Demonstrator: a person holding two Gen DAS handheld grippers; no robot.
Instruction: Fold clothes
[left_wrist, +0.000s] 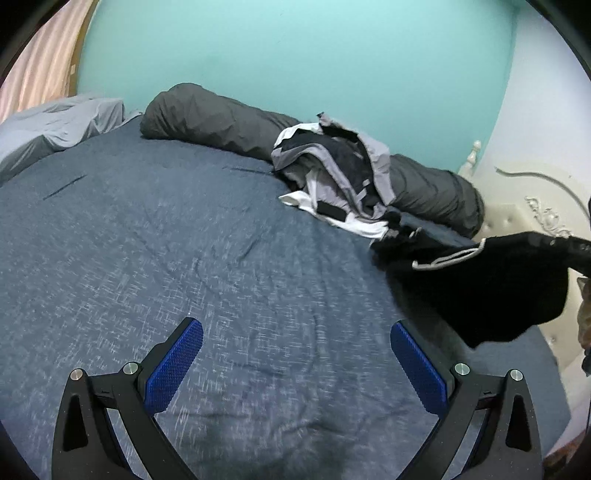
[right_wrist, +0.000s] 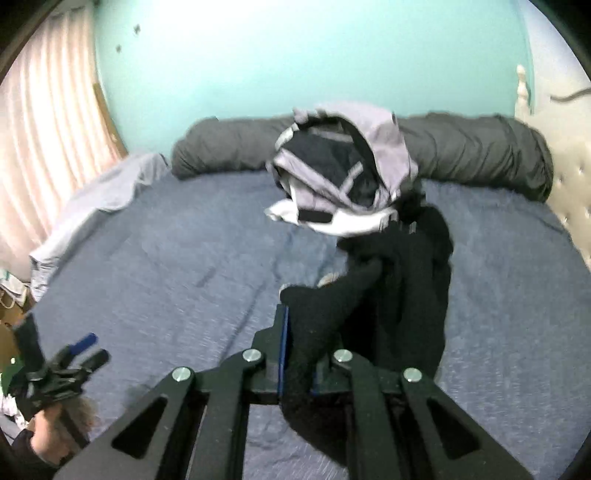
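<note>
Bed (left_wrist: 147, 240) in a teal-walled room, clothes at the far side.
Blue heathered cover, creased; dark grey bolster (left_wrist: 221, 122) along the wall (left_wrist: 295, 55). Right hand-held gripper (right_wrist: 295, 332) clenched on black garment (right_wrist: 406, 277), soft, white drawstring, lifted at right. Left hand-held gripper (left_wrist: 295, 369) released, empty. Grey-white-black pile (left_wrist: 332, 177) leans on bolster.

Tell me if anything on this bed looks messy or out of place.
Yes. A grey, white and navy garment lies crumpled against the dark bolster, unfolded. The black garment hangs bunched from the right gripper. Nothing looks damaged.
</note>
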